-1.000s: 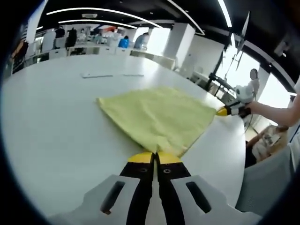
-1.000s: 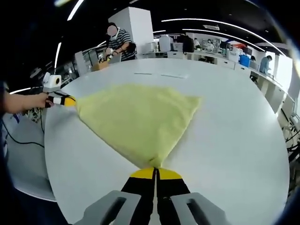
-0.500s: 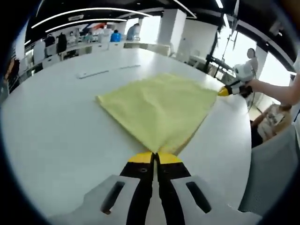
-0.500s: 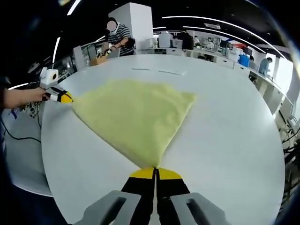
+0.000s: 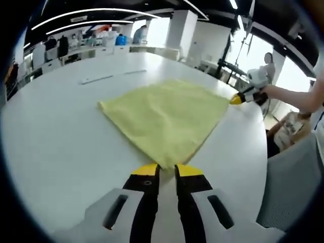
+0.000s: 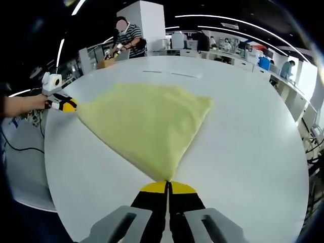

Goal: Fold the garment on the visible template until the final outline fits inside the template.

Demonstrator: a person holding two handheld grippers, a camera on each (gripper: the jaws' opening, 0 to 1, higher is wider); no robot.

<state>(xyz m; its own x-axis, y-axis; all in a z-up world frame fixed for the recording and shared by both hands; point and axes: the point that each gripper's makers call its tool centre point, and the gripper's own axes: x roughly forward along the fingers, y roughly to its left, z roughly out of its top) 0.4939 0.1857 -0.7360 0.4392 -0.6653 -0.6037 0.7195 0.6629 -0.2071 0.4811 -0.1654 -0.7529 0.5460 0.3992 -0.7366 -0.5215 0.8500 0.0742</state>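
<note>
Now, main risk as I judge it: I lift right claw (image 6: 167,183) while left claw (image 5: 167,168) stands spread off its corner; flat yellow woven-fabric garment (image 5: 164,116) would then swing from one point and bunch, ruining fold outline. Second risk: cloth dragged toward round white table (image 5: 55,142) edge on right claw's side. Right claw pressed together, pinching near corner of garment (image 6: 147,124); cloth fans out ahead of its tips. Left claw jaws apart, garment corner just ahead of tips, contact unclear. Template outline not discernible to me.

Broad white table (image 6: 243,152) — beyond it, a person in stripes (image 6: 129,39) beside a white pillar (image 6: 147,25).
</note>
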